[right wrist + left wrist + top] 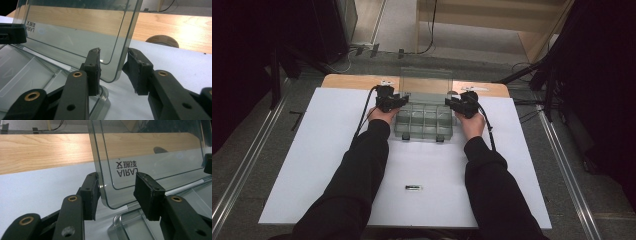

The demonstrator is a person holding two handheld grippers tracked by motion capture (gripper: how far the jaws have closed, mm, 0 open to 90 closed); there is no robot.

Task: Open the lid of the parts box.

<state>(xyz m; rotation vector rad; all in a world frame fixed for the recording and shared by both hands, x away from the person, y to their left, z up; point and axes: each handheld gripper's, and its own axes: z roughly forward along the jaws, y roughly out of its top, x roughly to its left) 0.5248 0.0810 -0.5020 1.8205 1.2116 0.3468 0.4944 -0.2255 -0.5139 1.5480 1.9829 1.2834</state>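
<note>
A clear plastic compartment box [424, 122] sits at the far middle of the white sheet [312, 165], its see-through lid [426, 82] standing upright. My left gripper [389, 100] is at the lid's left edge and my right gripper [462, 104] at its right edge. In the left gripper view the jaws [118, 195] stand apart around the lid's lower corner [110, 197]; one pad is close to the edge, the other clear of it. In the right gripper view the gripper [115, 72] is open too, with the lid's edge [122, 57] in the gap and untouched.
A small dark cylinder [413, 187] lies on the sheet near the front, between the person's forearms. A wooden strip [352, 81] runs behind the sheet, with a round brown disc [162, 40] on it. Dark stands and cables surround the table.
</note>
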